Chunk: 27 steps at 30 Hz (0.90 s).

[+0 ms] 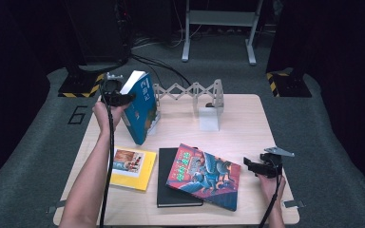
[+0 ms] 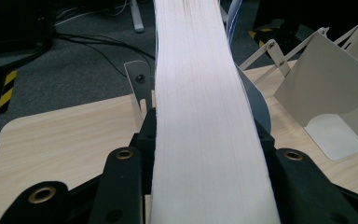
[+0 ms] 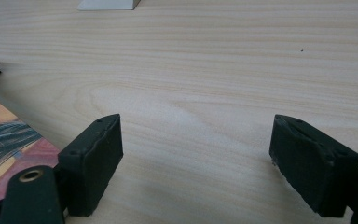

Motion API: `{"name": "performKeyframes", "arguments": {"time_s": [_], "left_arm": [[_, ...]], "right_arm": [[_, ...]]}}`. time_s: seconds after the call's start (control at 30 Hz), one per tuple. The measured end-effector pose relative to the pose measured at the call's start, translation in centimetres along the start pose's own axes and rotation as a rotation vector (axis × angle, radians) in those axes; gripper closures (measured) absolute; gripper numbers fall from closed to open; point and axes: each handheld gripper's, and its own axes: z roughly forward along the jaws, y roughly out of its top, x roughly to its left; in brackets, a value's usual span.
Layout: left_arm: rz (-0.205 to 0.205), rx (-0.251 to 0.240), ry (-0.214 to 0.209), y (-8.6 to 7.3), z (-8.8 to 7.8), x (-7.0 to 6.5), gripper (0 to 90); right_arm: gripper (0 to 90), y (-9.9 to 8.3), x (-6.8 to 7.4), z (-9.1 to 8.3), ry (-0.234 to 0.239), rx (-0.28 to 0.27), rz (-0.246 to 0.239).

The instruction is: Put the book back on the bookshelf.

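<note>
Left gripper (image 1: 123, 98) is clamping blue book (image 1: 142, 107) upright at table's (image 1: 247, 123) far left by expanding rack (image 1: 190, 92), needing firm grip and vertical lowering into slot, right gripper (image 1: 253, 166) idling open, empty.

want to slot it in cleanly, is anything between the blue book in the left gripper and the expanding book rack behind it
Nothing visible blocks it. The left gripper grips the blue book, which stands tilted on the table right at the rack's left end. The rack bay beside it looks open; the white bookend stands farther right.
</note>
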Motion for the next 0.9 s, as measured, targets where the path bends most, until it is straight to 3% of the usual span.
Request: {"name": "performKeyframes", "arguments": {"time_s": [0.17, 0.3, 0.37, 0.53, 0.67, 0.9], "left_arm": [[-0.062, -0.021, -0.023, -0.3, -0.1, 0.6, 61.4], [-0.164, -0.046, -0.049, -0.7, 0.1, 1.3, 61.4], [-0.191, -0.063, -0.047, -0.8, 0.2, 1.3, 61.4], [-0.216, -0.099, -0.006, -0.9, 0.7, 1.1, 61.3], [-0.239, -0.084, 0.000, -0.8, 0.8, 1.3, 61.0], [-0.202, -0.052, 0.024, -0.4, 1.0, 1.1, 57.0]], "right_arm": [[16.8, 0.0, 0.0, 0.0, 0.000, 0.000, -0.001], [16.8, 0.0, 0.0, 0.0, 0.001, 0.001, 0.000], [16.8, 0.0, 0.0, 0.0, 0.002, 0.001, 0.000], [16.9, 0.0, 0.0, -0.1, 0.002, 0.001, 0.005], [16.9, 0.0, 0.0, -0.1, -0.001, 0.000, 0.005], [16.7, 0.0, 0.1, -0.1, -0.006, -0.001, 0.007]]}}
